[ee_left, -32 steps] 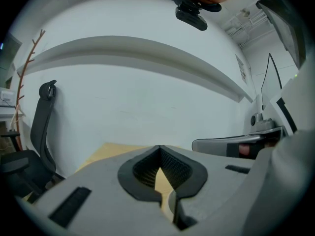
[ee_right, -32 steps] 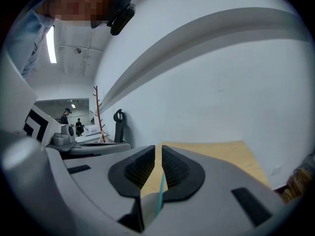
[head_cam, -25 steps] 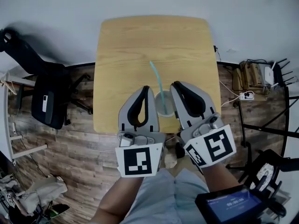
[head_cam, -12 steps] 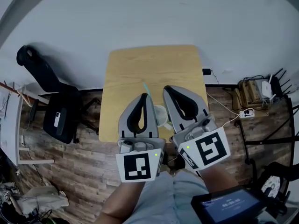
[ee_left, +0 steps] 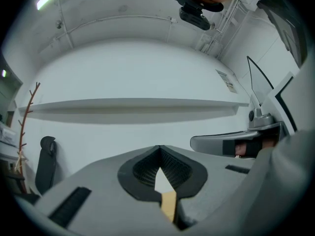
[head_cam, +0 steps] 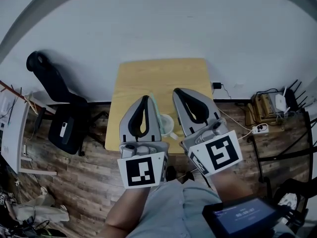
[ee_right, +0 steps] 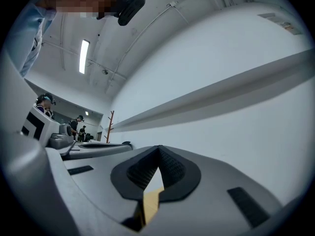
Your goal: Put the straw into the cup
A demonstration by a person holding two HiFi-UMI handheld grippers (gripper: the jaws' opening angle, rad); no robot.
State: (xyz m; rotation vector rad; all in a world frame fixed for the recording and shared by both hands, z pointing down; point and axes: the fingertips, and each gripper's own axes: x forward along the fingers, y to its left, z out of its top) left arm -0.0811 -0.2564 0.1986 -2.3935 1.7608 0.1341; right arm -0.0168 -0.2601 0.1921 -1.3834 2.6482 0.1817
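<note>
The table looks smaller than a second ago, and both grippers are now lifted clear, aimed at the wall. The left gripper and right gripper have their jaws closed together, empty. The cup sits between them near the table's front edge, with the straw in it.

Light wooden table, square top with rounded corners, stands on a dark plank floor. Its far edge is close to a white wall. One item noted on the surface: a pale cup, near the near edge, roughly midway along it, only partly visible.
</note>
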